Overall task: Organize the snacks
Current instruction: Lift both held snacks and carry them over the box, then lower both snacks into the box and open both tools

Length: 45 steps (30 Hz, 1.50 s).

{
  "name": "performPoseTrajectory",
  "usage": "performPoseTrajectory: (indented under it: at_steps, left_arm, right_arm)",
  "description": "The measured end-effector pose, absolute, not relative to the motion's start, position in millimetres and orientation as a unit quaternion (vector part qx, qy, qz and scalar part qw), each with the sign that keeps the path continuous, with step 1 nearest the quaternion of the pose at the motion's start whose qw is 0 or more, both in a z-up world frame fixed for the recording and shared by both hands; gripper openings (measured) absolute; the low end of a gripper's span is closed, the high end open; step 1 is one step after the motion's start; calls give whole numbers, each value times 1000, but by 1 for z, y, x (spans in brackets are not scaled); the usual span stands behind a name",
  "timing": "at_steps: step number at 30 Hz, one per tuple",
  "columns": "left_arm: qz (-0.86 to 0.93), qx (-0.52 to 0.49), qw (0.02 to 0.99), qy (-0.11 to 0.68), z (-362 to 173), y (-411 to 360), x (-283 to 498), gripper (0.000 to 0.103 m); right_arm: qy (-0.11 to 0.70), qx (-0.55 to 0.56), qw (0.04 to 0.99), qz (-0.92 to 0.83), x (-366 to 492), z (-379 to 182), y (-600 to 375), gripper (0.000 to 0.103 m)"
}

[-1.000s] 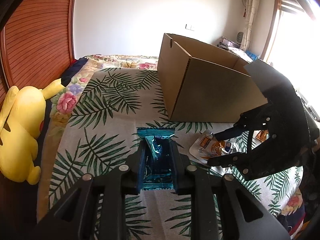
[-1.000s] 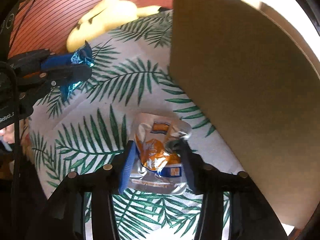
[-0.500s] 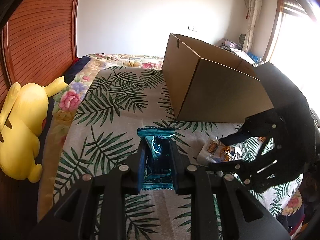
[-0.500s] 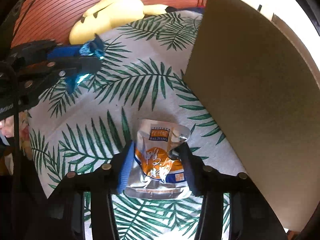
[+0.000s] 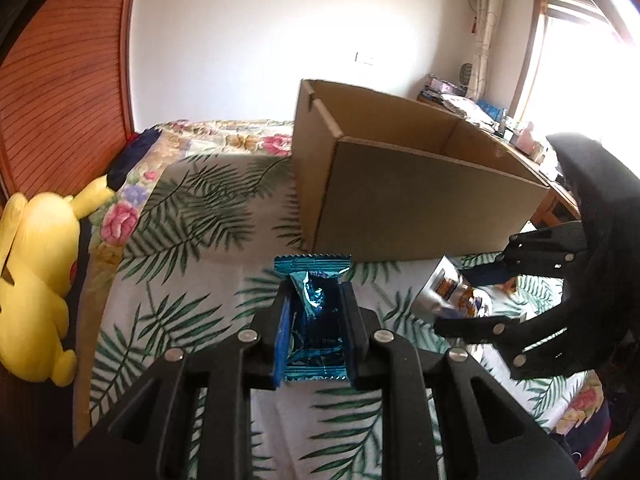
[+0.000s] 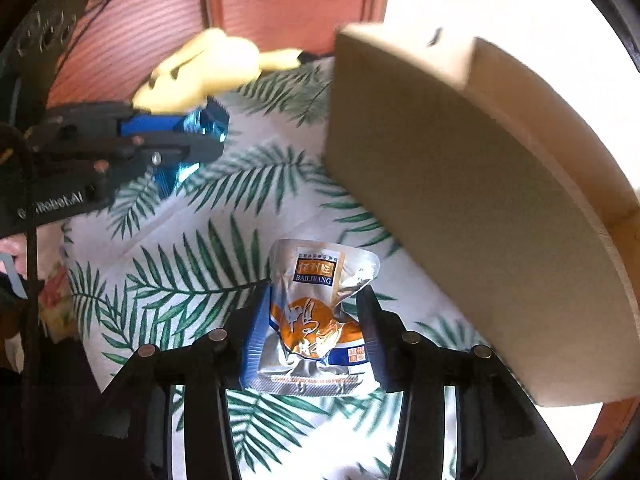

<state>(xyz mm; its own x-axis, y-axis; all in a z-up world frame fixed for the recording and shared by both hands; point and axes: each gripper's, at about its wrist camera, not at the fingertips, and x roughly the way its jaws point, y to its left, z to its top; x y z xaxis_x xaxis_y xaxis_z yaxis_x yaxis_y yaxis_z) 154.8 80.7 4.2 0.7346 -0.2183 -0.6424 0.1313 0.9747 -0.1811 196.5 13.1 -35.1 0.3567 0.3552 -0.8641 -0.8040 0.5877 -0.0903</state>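
- The left hand-held gripper [image 5: 315, 320] is clamped tight on a blue foil snack packet [image 5: 314, 312], whose crimped top edge sticks out past the fingertips; the packet is held above the bed [image 5: 192, 208], clear of the palm-leaf bedspread.
- The right hand-held gripper [image 6: 316, 320] pinches a silver-and-orange snack pouch [image 6: 314, 320] by its sides, its pads pressing into the creased foil; its jaws have just been closing a little on the pouch. The pouch hangs over the bedspread, just beside the near wall of the box.
- An open cardboard box [image 5: 420, 208] stands on the bed, ahead of both grippers, its top flaps up; what lies inside cannot be seen.
- A yellow plush toy [image 5: 36, 292] lies at the bed's edge against the wooden headboard [image 5: 60, 80], well apart from the box.
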Motion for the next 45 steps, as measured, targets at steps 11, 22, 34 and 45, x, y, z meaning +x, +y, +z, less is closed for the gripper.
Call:
performPoseTrajectory:
  at_steps: [11, 22, 34, 45]
  left_arm:
    - [-132, -38, 937, 320, 44, 34, 170, 20]
    - [-160, -13, 940, 300, 70, -5, 192, 20]
    - [-167, 0, 947, 276, 97, -21, 224, 20]
    - [-152, 2, 947, 284, 93, -16, 269, 20]
  right_arm:
    - [386, -205, 835, 334, 196, 18, -58, 44]
    - [359, -169, 864, 309, 201, 51, -101, 44]
    - [308, -149, 891, 298, 230, 92, -120, 44]
    - [289, -135, 905, 282, 275, 96, -120, 44]
